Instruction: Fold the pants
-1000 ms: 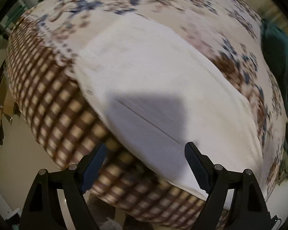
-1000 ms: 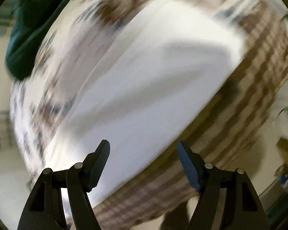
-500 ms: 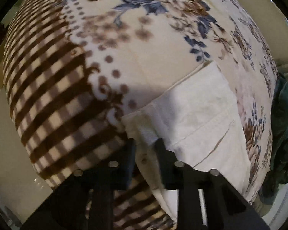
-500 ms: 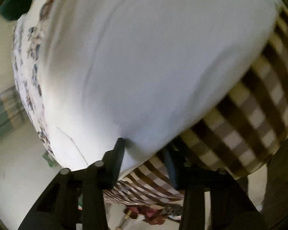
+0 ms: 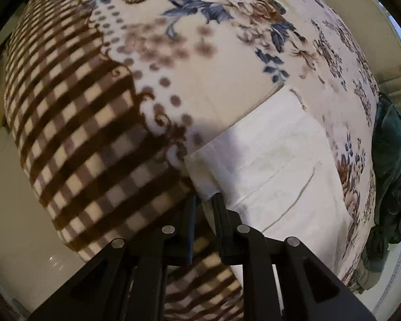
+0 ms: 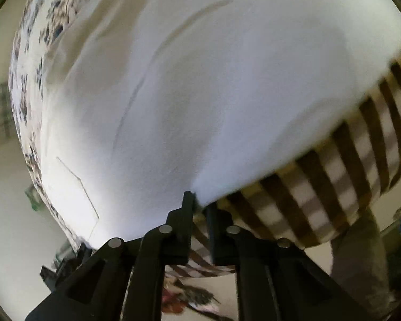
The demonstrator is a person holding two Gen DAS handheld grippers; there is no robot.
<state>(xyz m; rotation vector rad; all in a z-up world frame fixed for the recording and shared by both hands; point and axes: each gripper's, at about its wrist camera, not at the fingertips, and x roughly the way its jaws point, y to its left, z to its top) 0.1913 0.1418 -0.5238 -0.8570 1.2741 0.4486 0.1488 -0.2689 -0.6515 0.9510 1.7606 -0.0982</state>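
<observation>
White pants (image 5: 275, 165) lie on a bed under a floral and brown-checked blanket (image 5: 93, 123). In the left wrist view my left gripper (image 5: 204, 200) is shut on the near left corner of the pants at the bed's edge. In the right wrist view the pants (image 6: 200, 93) fill most of the frame. My right gripper (image 6: 200, 203) is shut on their near edge, where the white cloth meets the checked border (image 6: 320, 187).
A dark green garment (image 5: 390, 165) lies at the bed's right side. The pale floor (image 5: 18, 214) shows below the bed's edge. Some coloured clutter (image 6: 189, 299) lies on the floor under the right gripper.
Both grippers went from wide open to shut on the near edge of the pants. They moved down to the bed's edge, the left to the pants' corner.
</observation>
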